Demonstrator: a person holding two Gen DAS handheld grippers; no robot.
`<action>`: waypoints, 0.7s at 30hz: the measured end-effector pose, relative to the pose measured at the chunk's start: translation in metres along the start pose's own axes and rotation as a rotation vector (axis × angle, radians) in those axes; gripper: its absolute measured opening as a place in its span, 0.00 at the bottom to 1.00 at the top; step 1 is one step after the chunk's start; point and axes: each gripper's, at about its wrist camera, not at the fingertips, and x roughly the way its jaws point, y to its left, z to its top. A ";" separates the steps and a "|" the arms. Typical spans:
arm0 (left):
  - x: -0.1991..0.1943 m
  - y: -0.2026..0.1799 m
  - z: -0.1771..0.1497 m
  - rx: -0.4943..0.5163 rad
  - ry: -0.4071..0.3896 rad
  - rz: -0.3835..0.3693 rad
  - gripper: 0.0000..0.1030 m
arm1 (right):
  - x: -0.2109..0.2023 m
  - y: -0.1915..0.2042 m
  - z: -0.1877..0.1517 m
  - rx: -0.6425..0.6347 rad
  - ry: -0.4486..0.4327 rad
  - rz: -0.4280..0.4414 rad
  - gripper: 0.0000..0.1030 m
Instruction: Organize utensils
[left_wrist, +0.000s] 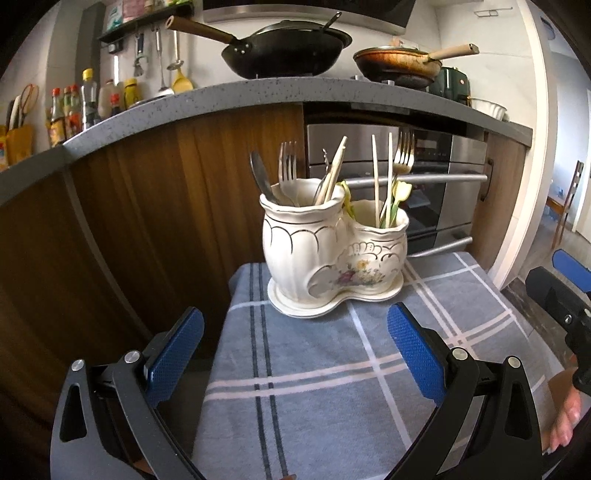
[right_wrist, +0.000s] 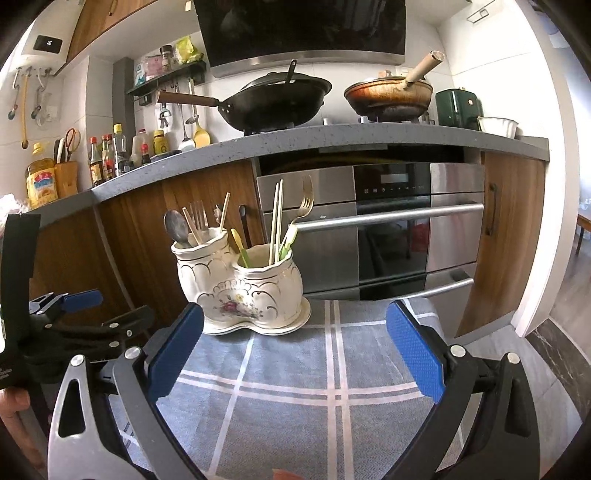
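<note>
A cream ceramic two-pot utensil holder (left_wrist: 325, 254) stands on a blue-grey plaid cloth (left_wrist: 314, 387); it also shows in the right wrist view (right_wrist: 240, 288). Its taller pot holds a spoon (left_wrist: 260, 177), a fork (left_wrist: 288, 166) and chopsticks (left_wrist: 334, 170). Its lower pot holds chopsticks (left_wrist: 382, 173), a gold fork (left_wrist: 403, 155) and yellow-green utensils (left_wrist: 400, 194). My left gripper (left_wrist: 295, 347) is open and empty, short of the holder. My right gripper (right_wrist: 295, 343) is open and empty, to the holder's right and nearer. The left gripper shows at the left edge of the right wrist view (right_wrist: 81, 317).
The cloth covers a small table in front of wooden cabinets (left_wrist: 147, 206) and a steel oven (right_wrist: 388, 229). On the grey counter (right_wrist: 295, 136) stand a black wok (right_wrist: 280, 99), a brown pan (right_wrist: 388, 96), sauce bottles (right_wrist: 110, 155) and a green appliance (right_wrist: 458, 107).
</note>
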 end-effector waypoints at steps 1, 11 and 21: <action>0.001 0.001 -0.001 0.000 0.000 0.002 0.96 | 0.000 0.000 0.000 -0.001 0.001 0.000 0.95; -0.004 -0.003 0.001 0.018 -0.033 0.001 0.96 | 0.000 0.000 -0.001 0.002 0.005 0.002 0.95; -0.007 -0.008 0.001 0.025 -0.035 -0.001 0.96 | 0.000 0.000 -0.002 0.003 0.007 0.003 0.95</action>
